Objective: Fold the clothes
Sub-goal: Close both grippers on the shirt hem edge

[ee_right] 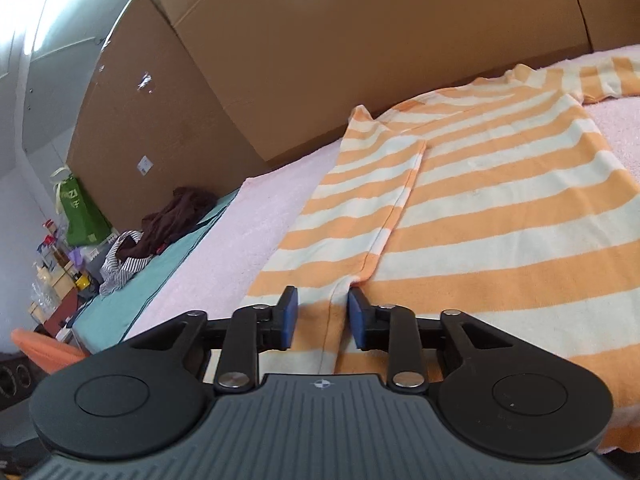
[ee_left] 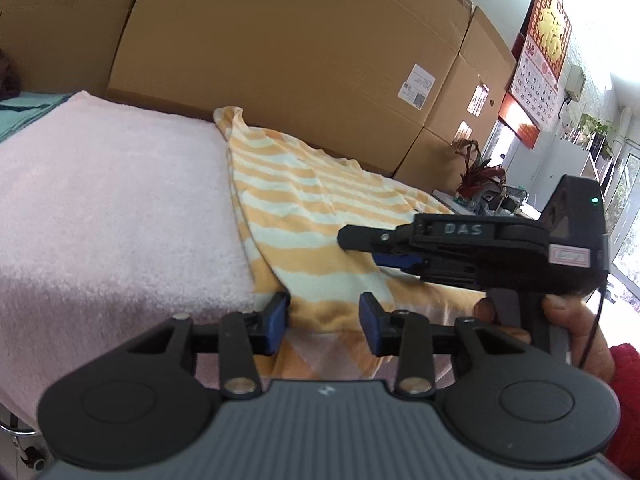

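— Where is the shirt?

— The orange-and-cream striped shirt lies spread on the pink towel that covers the surface, with cardboard boxes behind it at twelve o'clock. One side is folded in, its edge running down toward me.

— Your left gripper?

— Jaws parted, the shirt's near folded corner lying between the blue pads, not pinched.

— And the right?

— My right gripper has its jaws released too, straddling the folded seam at the hem. From the left camera it sits at three o'clock, low over the shirt, a hand on its handle.
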Action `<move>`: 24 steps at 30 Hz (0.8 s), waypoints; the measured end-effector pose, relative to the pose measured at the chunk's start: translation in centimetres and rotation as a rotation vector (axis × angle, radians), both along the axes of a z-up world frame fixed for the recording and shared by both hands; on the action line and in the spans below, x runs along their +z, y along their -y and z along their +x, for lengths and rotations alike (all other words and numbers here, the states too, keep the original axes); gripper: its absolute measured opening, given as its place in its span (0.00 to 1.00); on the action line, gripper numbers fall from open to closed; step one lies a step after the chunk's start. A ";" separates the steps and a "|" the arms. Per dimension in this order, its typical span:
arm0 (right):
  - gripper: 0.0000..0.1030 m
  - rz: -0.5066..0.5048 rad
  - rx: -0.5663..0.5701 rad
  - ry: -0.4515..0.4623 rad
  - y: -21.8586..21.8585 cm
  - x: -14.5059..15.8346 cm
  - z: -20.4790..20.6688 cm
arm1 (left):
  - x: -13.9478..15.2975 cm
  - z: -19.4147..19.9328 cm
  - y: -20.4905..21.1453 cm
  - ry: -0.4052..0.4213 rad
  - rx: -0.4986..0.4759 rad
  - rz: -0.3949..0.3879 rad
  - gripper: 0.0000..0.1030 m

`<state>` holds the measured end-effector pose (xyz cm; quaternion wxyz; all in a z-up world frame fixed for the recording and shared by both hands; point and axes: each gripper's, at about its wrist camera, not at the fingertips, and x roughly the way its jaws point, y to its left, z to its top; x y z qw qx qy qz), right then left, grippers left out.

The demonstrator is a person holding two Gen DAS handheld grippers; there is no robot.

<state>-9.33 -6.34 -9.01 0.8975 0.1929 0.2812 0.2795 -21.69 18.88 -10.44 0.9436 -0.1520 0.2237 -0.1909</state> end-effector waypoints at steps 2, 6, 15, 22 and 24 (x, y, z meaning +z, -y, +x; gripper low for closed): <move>0.04 -0.032 -0.023 0.024 -0.7 0.2 0.4 | 0.4 0.5 -0.3 -0.003 0.026 0.006 0.14; 0.05 -0.072 -0.056 0.061 -1.4 0.4 0.8 | 1.1 1.5 -1.3 -0.014 0.065 0.000 0.10; 0.29 -0.006 0.001 0.084 0.8 -0.5 -2.4 | 0.9 2.3 -2.9 -0.034 0.033 -0.113 0.31; 0.29 -0.102 0.101 0.191 0.4 -0.7 -6.0 | 1.6 5.4 -1.5 -0.067 0.027 -0.064 0.02; 0.15 -0.144 0.102 0.221 -0.1 -0.8 -6.6 | 1.9 6.1 -1.2 -0.076 0.037 -0.067 0.00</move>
